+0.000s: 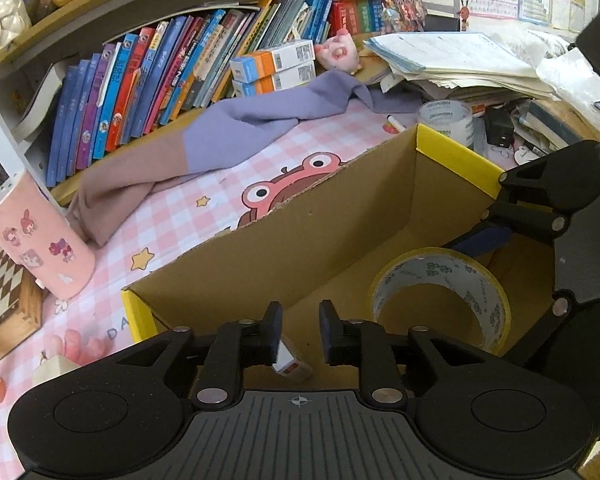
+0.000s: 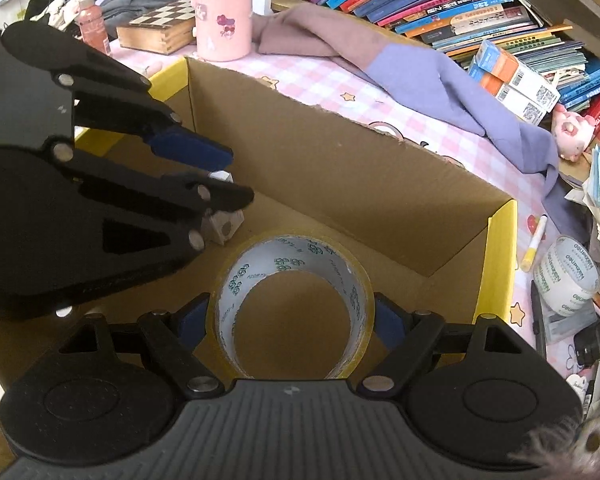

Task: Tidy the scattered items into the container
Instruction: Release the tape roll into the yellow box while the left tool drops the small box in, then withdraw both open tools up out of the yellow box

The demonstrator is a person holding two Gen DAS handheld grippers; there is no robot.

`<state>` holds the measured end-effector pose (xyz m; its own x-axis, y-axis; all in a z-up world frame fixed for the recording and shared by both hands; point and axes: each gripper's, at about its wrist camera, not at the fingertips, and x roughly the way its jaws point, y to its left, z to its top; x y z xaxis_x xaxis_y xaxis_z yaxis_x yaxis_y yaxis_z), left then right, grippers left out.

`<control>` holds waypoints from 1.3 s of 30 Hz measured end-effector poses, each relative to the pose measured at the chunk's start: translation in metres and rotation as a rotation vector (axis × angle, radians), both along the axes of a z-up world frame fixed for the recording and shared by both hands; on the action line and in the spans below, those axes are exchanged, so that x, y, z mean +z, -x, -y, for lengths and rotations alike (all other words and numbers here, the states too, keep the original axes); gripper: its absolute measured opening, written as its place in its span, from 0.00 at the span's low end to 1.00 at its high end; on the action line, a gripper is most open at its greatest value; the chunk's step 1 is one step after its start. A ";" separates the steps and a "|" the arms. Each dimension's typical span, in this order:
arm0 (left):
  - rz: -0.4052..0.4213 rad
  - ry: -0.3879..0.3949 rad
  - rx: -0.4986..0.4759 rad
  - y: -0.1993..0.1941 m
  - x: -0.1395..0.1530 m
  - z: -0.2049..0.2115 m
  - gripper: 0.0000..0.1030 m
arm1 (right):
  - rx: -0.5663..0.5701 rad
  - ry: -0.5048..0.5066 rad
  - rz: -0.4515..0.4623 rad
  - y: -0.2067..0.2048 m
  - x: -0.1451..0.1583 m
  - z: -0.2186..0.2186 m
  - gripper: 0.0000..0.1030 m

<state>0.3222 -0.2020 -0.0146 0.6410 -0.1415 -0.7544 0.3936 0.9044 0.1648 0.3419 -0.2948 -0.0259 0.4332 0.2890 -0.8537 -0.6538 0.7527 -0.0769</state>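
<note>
Right hand-held gripper (image 2: 292, 320): pads clamp yellow-edged tape roll (image 2: 292, 264) inside brown cardboard box (image 2: 340, 168).
Left hand-held gripper (image 1: 300, 332): jaws narrowly parted, empty, over small white block (image 2: 226, 226).

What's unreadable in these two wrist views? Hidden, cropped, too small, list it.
- Small white box in the brown cardboard box: left wrist view, mostly behind the left gripper fingers; right wrist view, still part-covered.
- Yellow tape roll: right wrist view, near edge cut by the right gripper body.
- Book spines: text too small.
</note>
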 end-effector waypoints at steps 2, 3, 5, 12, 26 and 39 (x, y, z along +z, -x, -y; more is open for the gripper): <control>0.023 -0.004 0.009 0.003 0.002 0.000 0.53 | -0.002 -0.006 0.009 0.002 0.001 0.000 0.83; 0.037 -0.002 0.013 0.005 0.004 -0.001 0.61 | -0.002 -0.009 0.023 0.004 0.003 0.001 0.87; 0.056 0.002 0.019 0.010 0.007 -0.001 0.66 | -0.006 -0.017 0.041 0.007 0.005 0.002 0.90; 0.128 0.020 0.065 0.035 0.025 -0.011 0.75 | -0.045 -0.068 0.099 0.028 0.023 0.008 0.90; 0.272 0.131 0.168 0.101 0.068 -0.047 0.85 | -0.235 -0.195 0.289 0.092 0.072 0.016 0.90; 0.306 0.196 0.196 0.162 0.072 -0.083 0.87 | -0.393 -0.217 0.399 0.161 0.081 0.005 0.89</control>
